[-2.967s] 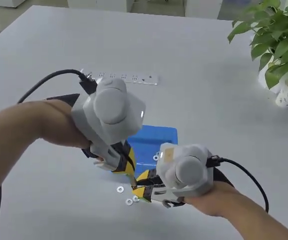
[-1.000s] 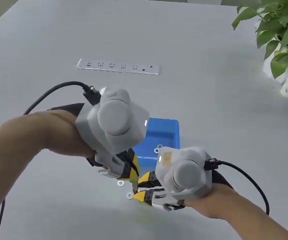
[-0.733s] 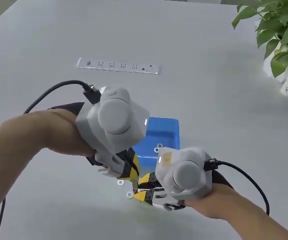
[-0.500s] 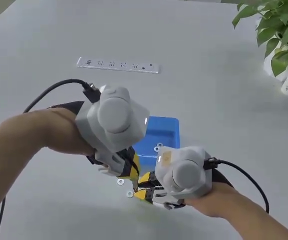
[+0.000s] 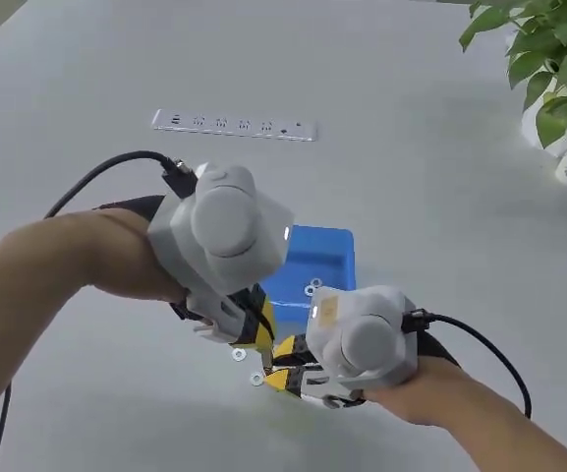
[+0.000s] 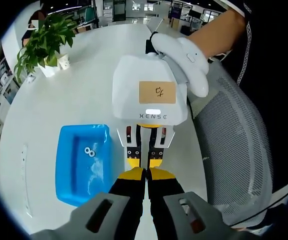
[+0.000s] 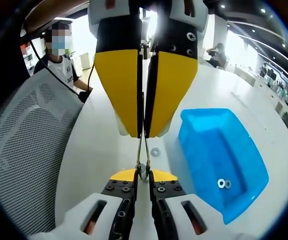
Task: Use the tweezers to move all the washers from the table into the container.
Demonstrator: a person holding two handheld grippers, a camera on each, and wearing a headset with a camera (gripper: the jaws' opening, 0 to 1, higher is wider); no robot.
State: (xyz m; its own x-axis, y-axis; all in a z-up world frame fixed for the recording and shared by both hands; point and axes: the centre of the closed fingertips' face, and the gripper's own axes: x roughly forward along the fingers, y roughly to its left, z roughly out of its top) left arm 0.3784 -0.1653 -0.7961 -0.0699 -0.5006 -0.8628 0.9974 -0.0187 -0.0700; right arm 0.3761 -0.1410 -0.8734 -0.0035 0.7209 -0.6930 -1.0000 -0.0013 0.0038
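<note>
Just two washers inside blue container

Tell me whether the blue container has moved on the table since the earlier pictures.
No. The blue container keeps its spacing from the power strip; only the camera shifted.

My right gripper carries "XENSE" printed on its white housing; the tan sticker above it bears a handwritten mark I cannot read for certain.
</note>
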